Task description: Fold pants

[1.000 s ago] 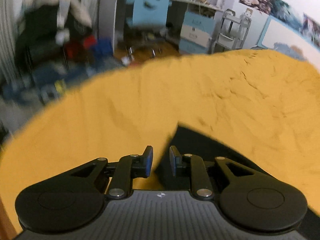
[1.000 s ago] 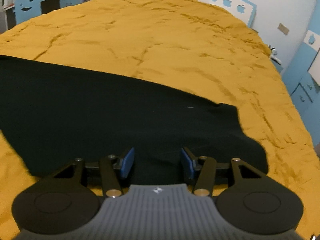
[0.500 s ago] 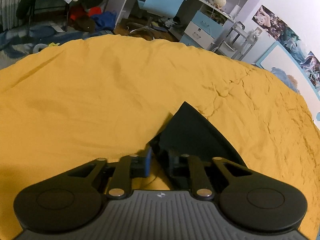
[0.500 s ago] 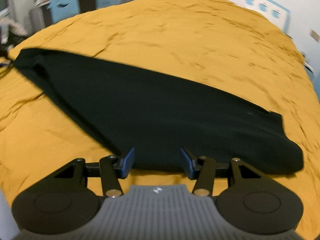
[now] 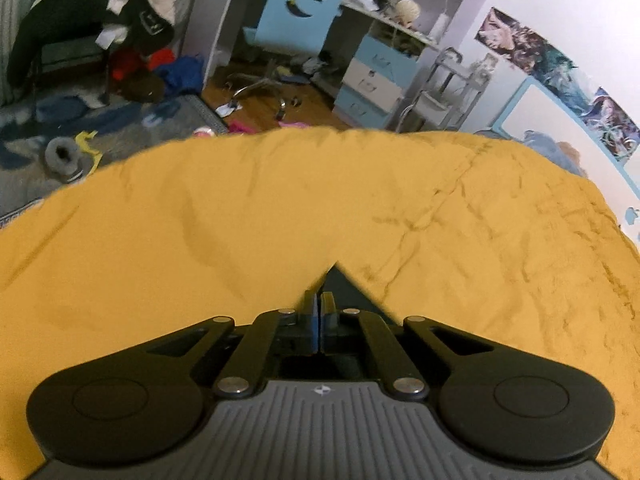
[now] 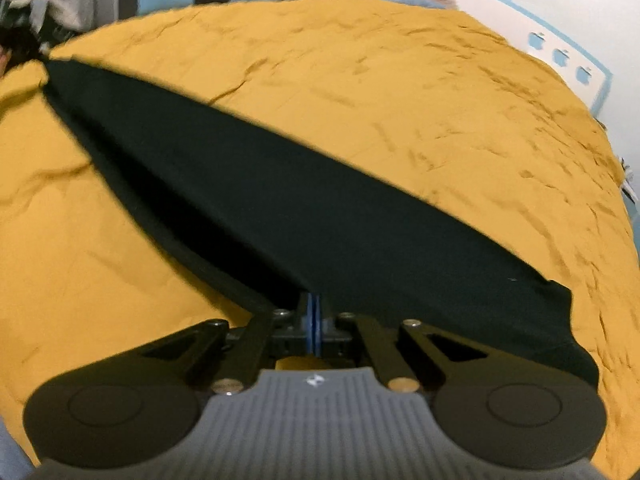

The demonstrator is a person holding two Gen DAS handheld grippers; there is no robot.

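Observation:
The black pants [image 6: 320, 216] lie stretched across the yellow bed sheet [image 6: 400, 80], running from far left to near right in the right wrist view. My right gripper [image 6: 314, 304] is shut on the near edge of the pants. In the left wrist view only a small black corner of the pants [image 5: 344, 290] shows. My left gripper [image 5: 320, 300] is shut on that corner, low over the yellow sheet [image 5: 280, 208].
Past the bed's far edge in the left wrist view is a cluttered floor [image 5: 120, 120], a blue chair [image 5: 296, 16], a desk with blue drawers [image 5: 372, 80] and a metal rack [image 5: 444, 88]. A blue headboard [image 6: 568, 56] lines the wall at right.
Both grippers closed: the left on the pants corner, the right on the near edge. The pants are now pulled taut into a long narrow shape between them.

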